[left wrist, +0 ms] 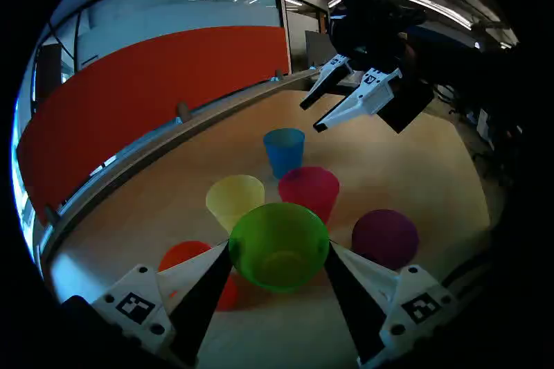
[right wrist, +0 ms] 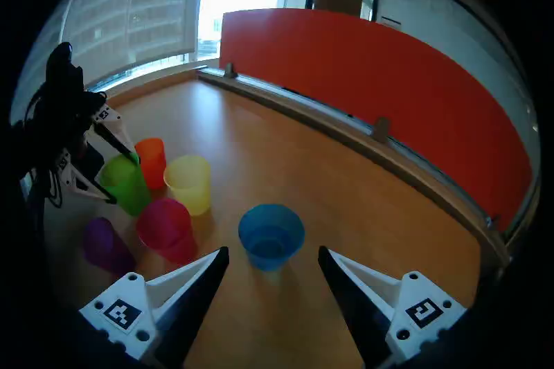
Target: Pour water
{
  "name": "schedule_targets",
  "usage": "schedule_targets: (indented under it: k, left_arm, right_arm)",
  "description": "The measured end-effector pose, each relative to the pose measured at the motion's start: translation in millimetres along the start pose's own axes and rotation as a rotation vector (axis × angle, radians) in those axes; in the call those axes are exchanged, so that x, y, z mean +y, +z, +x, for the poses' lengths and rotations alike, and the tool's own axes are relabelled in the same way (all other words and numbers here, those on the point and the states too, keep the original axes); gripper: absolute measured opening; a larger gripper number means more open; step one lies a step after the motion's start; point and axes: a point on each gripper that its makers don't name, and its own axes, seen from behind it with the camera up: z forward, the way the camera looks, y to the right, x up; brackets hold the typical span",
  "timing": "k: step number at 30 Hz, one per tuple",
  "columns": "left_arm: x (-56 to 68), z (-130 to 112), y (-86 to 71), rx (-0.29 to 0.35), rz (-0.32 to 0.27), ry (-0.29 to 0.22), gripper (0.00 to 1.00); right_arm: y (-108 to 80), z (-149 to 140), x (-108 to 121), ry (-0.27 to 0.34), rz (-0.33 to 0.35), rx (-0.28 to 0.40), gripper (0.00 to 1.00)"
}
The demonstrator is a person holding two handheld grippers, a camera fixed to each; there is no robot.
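**Left gripper view.** We see the left gripper (left wrist: 278, 250) closed on a translucent green plastic cup (left wrist: 279, 258). Both fingers press its sides, and its mouth faces the camera. Beyond it, on the light wooden table (left wrist: 401, 168), stand:
- a yellow plastic cup (left wrist: 235, 199)
- a pink plastic cup (left wrist: 309, 190)
- a blue plastic cup (left wrist: 284, 151)
- a purple plastic cup (left wrist: 385, 237)
- an orange plastic cup (left wrist: 185, 258), partly behind one finger

The right gripper (left wrist: 310, 117) hangs above the table, fingers apart, holding nothing.

**Right gripper view.** The right gripper's fingers stand wide apart. The blue cup stands just ahead of them, untouched. At far left, the left gripper holds the green cup upright beside the orange cup. We cannot tell whether any cup contains water.
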Motion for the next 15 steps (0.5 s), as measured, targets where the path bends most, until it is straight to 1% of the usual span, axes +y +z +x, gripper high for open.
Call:
schedule_targets:
  k: [9, 15]
  left_arm:
    - [-3.6, 3, -9.9, 0.016, 0.018, -0.018, 0.88]
    - [-3.4, 7, -16.7, 0.023, 0.025, -0.007, 0.88]
  right_arm:
    - [12.6, -11, -3, -0.007, 0.006, -0.022, 1.0]
    - [22.2, -14, -3, 0.003, 0.011, -0.026, 1.0]
